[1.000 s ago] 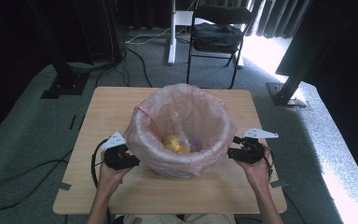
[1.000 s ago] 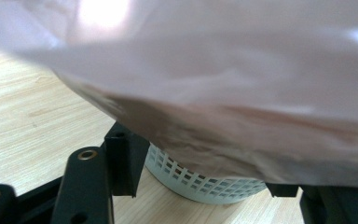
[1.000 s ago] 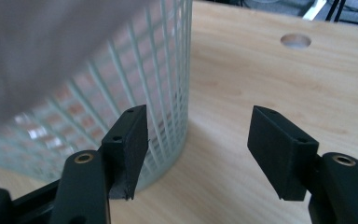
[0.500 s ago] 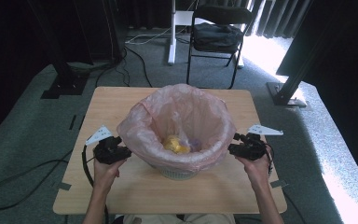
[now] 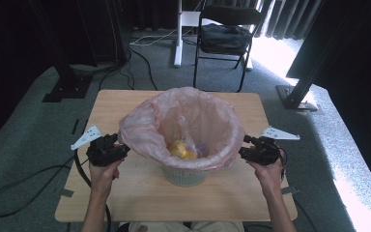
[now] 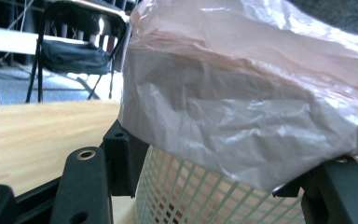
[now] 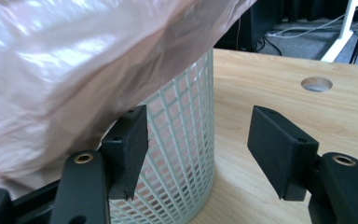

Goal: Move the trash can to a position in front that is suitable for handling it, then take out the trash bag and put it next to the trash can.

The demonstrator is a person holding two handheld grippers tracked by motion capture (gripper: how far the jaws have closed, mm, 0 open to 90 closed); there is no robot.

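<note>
bin liner (image 5: 193, 111): translucent pale pink
basket (image 7: 182, 154): white, square-grid mesh
table (image 5: 125, 193): light wood grain
object in the liner (image 5: 181, 150): yellow
left gripper (image 5: 121, 149): black
right gripper (image 5: 245, 145): black
chair (image 5: 227, 36), upper centre: black
floor (image 5: 24, 140): grey-green

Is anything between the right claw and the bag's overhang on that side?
Nothing visible. The right claw stands open beside the basket, with the pink bag edge draped just above its left jaw; only bare table lies past the other jaw.
</note>
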